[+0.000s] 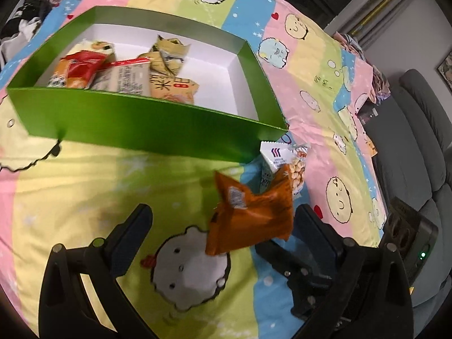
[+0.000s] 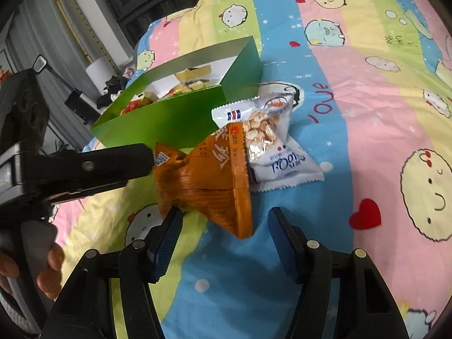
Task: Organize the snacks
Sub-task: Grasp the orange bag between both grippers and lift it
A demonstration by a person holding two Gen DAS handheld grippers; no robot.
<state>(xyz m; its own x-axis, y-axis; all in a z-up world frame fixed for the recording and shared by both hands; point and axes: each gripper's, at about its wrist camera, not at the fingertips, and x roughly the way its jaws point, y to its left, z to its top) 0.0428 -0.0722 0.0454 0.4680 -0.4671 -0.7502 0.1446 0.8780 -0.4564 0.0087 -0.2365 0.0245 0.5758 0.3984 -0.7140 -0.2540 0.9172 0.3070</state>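
Now the orange packet [image 2: 203, 180] lies on the striped sheet [image 2: 353, 118], just beside the green box [image 2: 169, 118] and against a white packet [image 2: 271, 141]. Both the left gripper [image 1: 223, 226] and the right gripper [image 2: 223, 226] stand wide around it, holding nothing. Several snacks [image 1: 127, 73] sit inside the box.

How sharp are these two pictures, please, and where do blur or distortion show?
Left wrist view: motion blur smears the orange foil snack packet and the green cardboard box; fisheye bends the box's walls. Right wrist view: sharper, the white puffed-snack packet fairly crisp; dark vignette in the corners.
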